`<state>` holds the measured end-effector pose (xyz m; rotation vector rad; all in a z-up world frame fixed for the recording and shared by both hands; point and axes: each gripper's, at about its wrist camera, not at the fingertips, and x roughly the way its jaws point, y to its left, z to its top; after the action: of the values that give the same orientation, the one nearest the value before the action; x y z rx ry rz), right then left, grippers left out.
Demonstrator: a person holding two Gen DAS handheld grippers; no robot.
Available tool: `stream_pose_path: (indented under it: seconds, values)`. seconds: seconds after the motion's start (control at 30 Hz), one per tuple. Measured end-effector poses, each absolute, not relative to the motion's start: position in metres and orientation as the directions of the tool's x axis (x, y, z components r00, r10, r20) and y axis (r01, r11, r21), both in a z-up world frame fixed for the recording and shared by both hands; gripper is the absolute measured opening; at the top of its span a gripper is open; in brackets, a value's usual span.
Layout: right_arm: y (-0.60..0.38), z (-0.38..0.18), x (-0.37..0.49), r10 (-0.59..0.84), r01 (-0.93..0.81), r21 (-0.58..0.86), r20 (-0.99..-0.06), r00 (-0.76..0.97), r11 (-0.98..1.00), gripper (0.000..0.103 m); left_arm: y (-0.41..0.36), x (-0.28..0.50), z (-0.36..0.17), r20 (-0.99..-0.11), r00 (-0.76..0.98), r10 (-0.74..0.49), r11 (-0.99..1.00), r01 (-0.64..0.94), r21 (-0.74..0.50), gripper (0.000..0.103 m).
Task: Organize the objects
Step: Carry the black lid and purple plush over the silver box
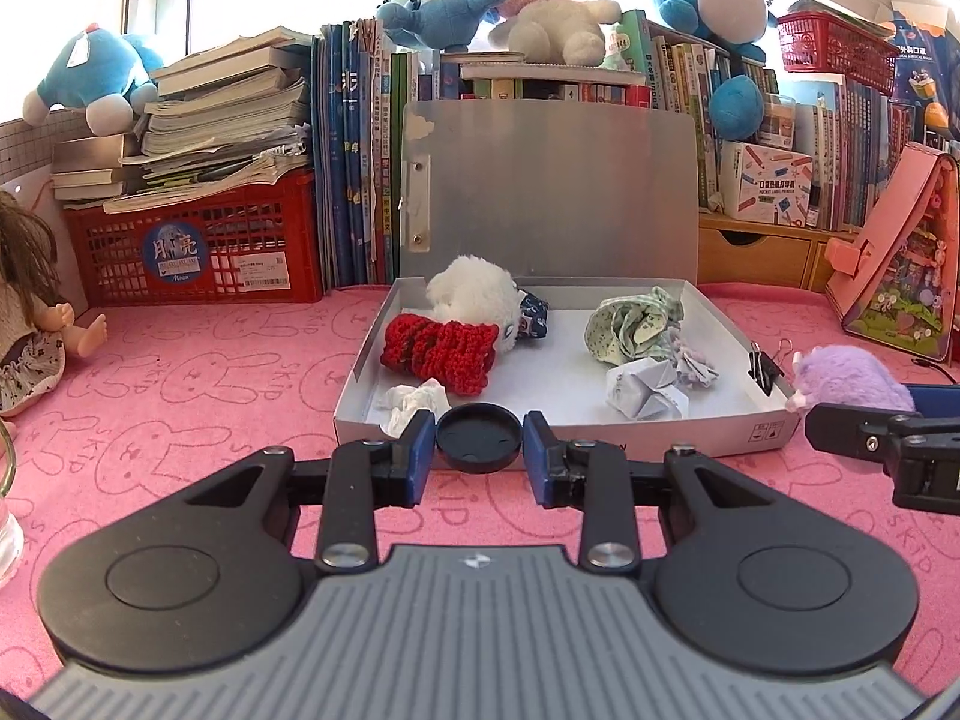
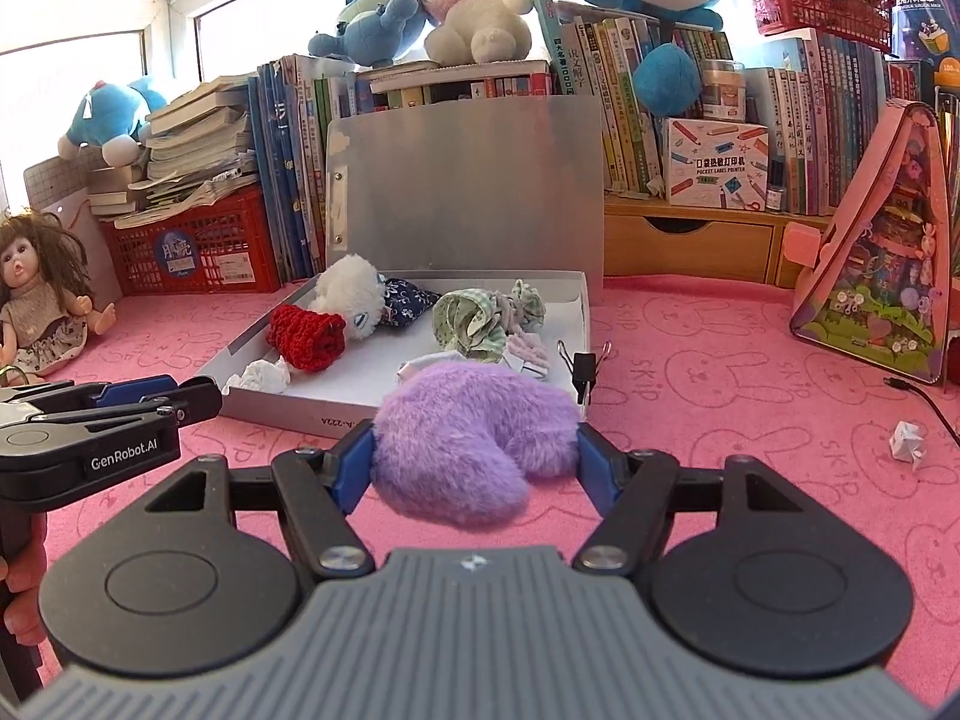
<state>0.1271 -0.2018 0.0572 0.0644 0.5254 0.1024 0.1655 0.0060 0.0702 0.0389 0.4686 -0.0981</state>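
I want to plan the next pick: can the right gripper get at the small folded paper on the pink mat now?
Probably not yet: the right gripper is shut on the purple plush. The folded paper itself lies free.

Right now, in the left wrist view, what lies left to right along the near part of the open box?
Crumpled white paper → black round lid held in the left gripper → folded white paper → black binder clip on the box's right wall.
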Motion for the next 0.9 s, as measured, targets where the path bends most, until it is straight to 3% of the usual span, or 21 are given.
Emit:
stream_pose_path:
  seconds: [0.27,0.9]
  values:
    - [-0.204,0.060,0.157,0.114,-0.075,0.097,-0.507,0.854,0.992,0.071,0.004,0.203,0.072,-0.427,0.901,-0.072,0.995,0.096,0.035,0.037]
    - [-0.219,0.055,0.229,0.112,-0.011,0.175,-0.583,0.805,0.984,0.071,0.011,0.273,0.048,-0.456,0.885,-0.094,0.994,0.107,0.002,0.037]
